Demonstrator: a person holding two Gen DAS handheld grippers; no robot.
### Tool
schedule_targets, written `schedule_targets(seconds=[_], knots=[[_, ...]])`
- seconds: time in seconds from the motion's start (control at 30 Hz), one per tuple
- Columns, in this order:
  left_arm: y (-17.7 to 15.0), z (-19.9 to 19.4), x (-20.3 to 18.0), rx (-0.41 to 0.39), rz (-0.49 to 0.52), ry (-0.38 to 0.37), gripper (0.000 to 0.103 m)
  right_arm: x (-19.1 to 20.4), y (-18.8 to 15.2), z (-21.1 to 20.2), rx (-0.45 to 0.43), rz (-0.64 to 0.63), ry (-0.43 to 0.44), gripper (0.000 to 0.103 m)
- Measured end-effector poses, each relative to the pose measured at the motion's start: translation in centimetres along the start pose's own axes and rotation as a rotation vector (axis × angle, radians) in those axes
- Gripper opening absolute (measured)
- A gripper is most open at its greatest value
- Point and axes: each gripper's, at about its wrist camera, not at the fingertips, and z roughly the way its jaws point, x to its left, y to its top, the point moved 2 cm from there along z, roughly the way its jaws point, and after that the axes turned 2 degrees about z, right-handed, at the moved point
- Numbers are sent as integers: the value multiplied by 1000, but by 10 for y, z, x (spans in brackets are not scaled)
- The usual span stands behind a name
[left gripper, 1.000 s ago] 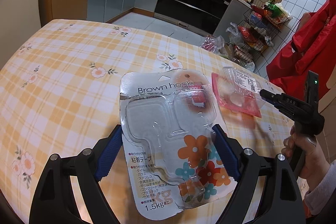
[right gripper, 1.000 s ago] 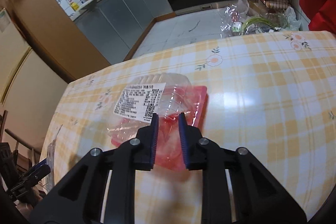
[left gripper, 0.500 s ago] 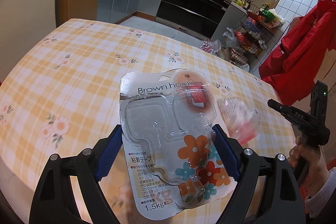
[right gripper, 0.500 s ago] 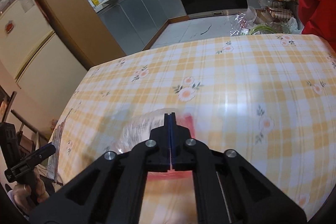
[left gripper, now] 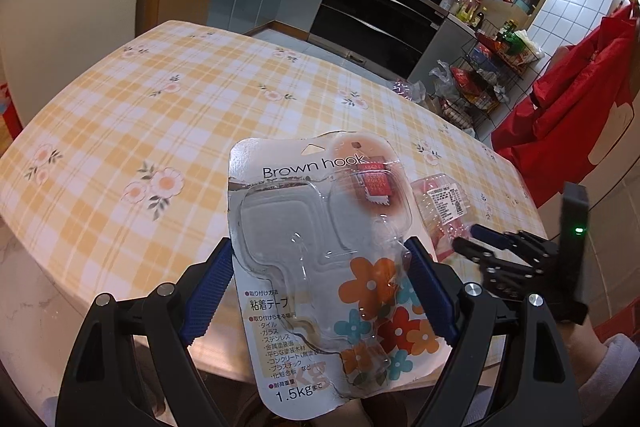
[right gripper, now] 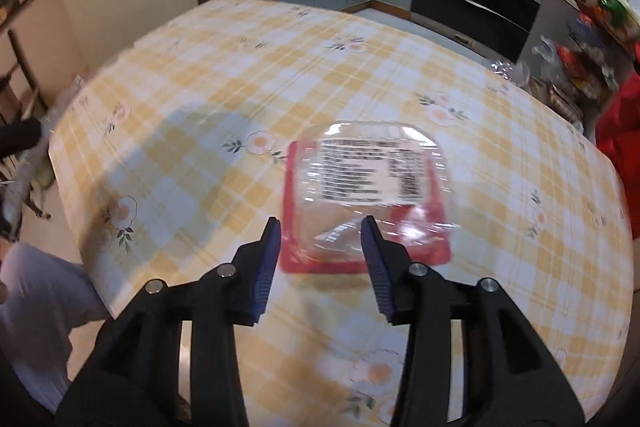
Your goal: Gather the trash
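Hook packet (left gripper: 320, 259) pinched in left gripper (left gripper: 320, 287) jaws — right gripper (right gripper: 322, 231) jaws just spreading, red tray (right gripper: 366, 199) between, untouched.

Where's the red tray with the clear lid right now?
In the right wrist view, the red tray lies on the checked tablecloth just ahead of the right hand-held gripper, whose jaws have just been opening.

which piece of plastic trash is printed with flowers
The Brown hook blister pack, clamped in the left gripper; the clear tray carries only a white label.
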Motion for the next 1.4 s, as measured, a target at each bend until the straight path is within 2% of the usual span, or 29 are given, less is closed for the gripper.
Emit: schedule_targets(seconds=[0.1, 0.2, 0.23, 0.27, 0.33, 0.57, 0.8, 1.2, 1.4], knots=[[-3, -2, 11, 2, -19, 5, 83, 6, 4, 20, 53, -45, -86, 40], [-5, -4, 22, 2, -45, 7, 83, 12, 4, 32, 75, -107, -208, 27], [-5, -4, 25, 1, -49, 7, 83, 13, 5, 31, 75, -120, -211, 24], [-6, -5, 27, 0, -51, 7, 83, 14, 7, 27, 64, -126, -207, 13], [-6, -6, 31, -3, -57, 6, 83, 15, 10, 18, 47, -155, -219, 9], [-6, -19, 28, -25, -51, -23, 83, 4, 22, -34, -55, -72, -144, 8], [-10, -44, 23, -55, -29, -37, 83, 8, 15, -91, -145, -24, -99, 7], [-30, -105, 20, -112, 15, -54, 83, 36, -28, -172, -243, 36, -25, 7], [-46, -139, 19, -143, 41, -67, 83, 61, -67, -216, -282, 69, 20, 7]])
